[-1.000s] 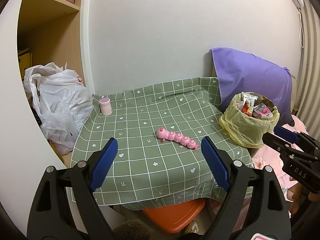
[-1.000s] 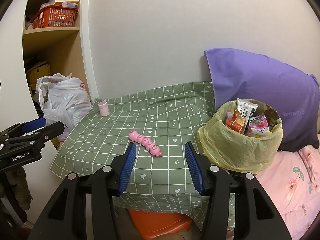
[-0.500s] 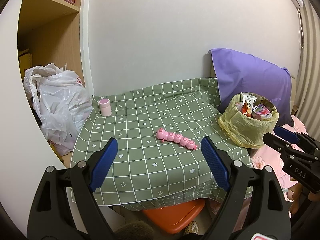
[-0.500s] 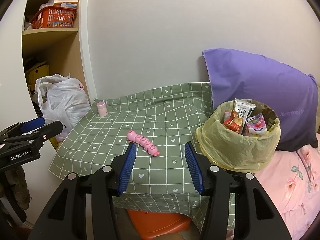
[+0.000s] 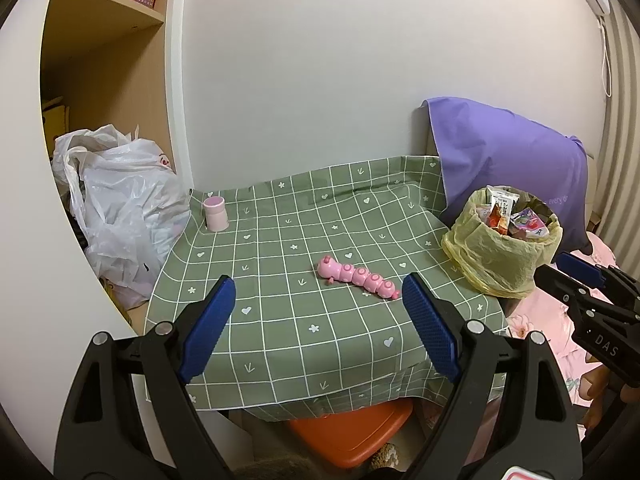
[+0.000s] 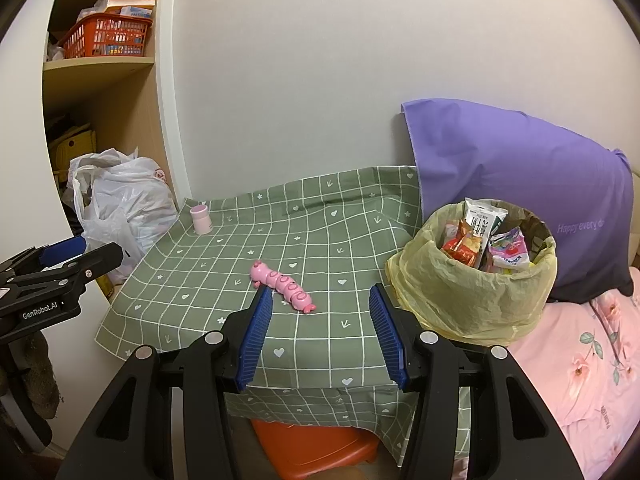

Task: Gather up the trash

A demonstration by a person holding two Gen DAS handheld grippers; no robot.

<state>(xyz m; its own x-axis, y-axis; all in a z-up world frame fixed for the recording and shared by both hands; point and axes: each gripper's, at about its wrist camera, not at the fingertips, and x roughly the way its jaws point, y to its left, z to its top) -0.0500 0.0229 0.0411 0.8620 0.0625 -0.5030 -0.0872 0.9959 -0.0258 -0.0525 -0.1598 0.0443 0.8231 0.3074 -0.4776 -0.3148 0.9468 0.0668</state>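
A bin lined with a yellow bag [image 5: 502,256] [image 6: 472,288] stands at the table's right edge, filled with snack wrappers [image 6: 486,240]. A pink caterpillar toy [image 5: 358,278] [image 6: 282,286] lies mid-table on the green checked cloth [image 5: 280,248]. A small pink cup [image 5: 215,208] [image 6: 200,219] stands at the back left. My left gripper [image 5: 318,320] is open and empty, held before the table's front edge. My right gripper [image 6: 320,320] is open and empty, near the front edge beside the bin. Each gripper shows in the other's view, the right one [image 5: 588,292] and the left one [image 6: 60,264].
A white plastic bag [image 5: 120,208] sits left of the table under wooden shelves with an orange basket [image 6: 106,36]. A purple pillow [image 6: 520,184] leans on the wall behind the bin. A pink floral bedspread [image 6: 580,368] lies to the right. An orange stool [image 5: 352,432] stands under the table.
Both grippers have drawn back slightly from the table; the scene looks a little smaller. Nothing on the table has moved.
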